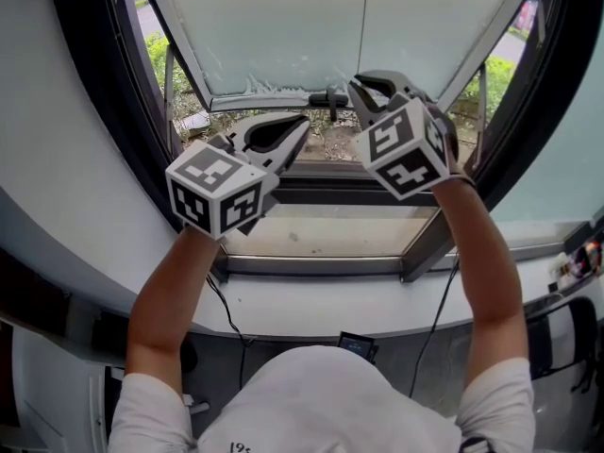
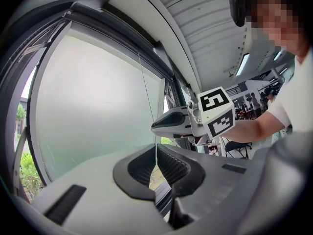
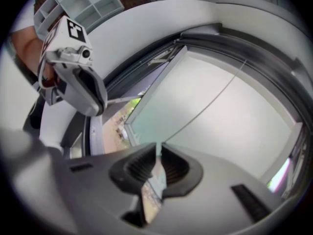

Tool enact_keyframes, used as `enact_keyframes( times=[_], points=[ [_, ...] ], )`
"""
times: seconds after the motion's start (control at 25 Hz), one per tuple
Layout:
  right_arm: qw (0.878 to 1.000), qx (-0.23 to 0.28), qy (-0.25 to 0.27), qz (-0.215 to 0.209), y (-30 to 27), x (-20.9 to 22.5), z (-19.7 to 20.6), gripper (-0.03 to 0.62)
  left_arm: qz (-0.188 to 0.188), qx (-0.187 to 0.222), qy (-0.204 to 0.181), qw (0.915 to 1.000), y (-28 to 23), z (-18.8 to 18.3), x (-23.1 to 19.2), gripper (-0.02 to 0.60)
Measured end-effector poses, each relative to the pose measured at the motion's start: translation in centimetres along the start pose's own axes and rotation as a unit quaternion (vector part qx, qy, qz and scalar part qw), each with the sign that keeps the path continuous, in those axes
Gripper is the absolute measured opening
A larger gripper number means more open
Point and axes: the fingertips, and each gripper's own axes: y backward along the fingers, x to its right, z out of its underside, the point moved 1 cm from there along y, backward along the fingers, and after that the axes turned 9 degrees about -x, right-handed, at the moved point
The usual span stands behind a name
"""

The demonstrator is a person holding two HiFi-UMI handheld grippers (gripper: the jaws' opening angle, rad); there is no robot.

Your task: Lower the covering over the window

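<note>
Blind [image 1: 283, 26] covers most of the pane. Its bottom rail [image 1: 274, 99] stops short of the sill [image 1: 321, 239], with a strip of bare glass and greenery [image 1: 491, 74] showing under it. The left gripper [image 2: 156, 153] has its jaws fully together, with a thin cord [image 2: 146, 92] nipped between the ribbed pads and rising out of the tips across the blind. The right gripper [image 3: 159, 153] is just above and to the right of the left one in the head view. Its jaws are narrow, almost together, with a pale sliver in the gap and the cord line running off from the tips, so it reads as clamped on the same cord. Both grippers are close to the rail, in front of the glass, with the arms reaching over the sill. The step looks like hand-over-hand pulling on the cord, and the task is mostly done with a short stretch left. To do it well, pull straight down along the cord line, not toward the body or sideways, so the blind feeds evenly. One gripper should be clamped while the other opens and takes a fresh hold higher up. The cord is thin and smooth, so it likely slips through the pads if the pinch is loose or the pull is jerky. Use slow, short strokes. Watch that the rail stays level, and stop once it meets the sill.
</note>
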Motion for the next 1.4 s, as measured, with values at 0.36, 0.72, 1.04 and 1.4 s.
enact_keyframes(
  times=[0.36, 0.72, 1.04, 1.4],
  points=[
    [0.996, -0.050, 0.068, 0.006, -0.6, -2.6, 1.8, 0.044, -0.006, -0.003, -0.005, 1.0000, 0.5, 0.0, -0.4, 0.020],
    [0.990, -0.087, 0.110, -0.006, -1.0, -5.2, 3.9, 0.044, -0.010, -0.009, -0.007, 0.9999, 1.0, 0.4, -0.5, 0.020],
    [0.984, -0.106, 0.145, -0.020, -0.8, -7.2, 4.9, 0.044, -0.008, -0.009, -0.009, 0.9999, 1.6, 0.4, -0.5, 0.020],
    [0.977, -0.130, 0.165, -0.039, -0.9, -8.9, 6.2, 0.044, -0.014, -0.012, -0.034, 0.9993, 1.5, 0.3, 0.0, 0.020]
  ],
)
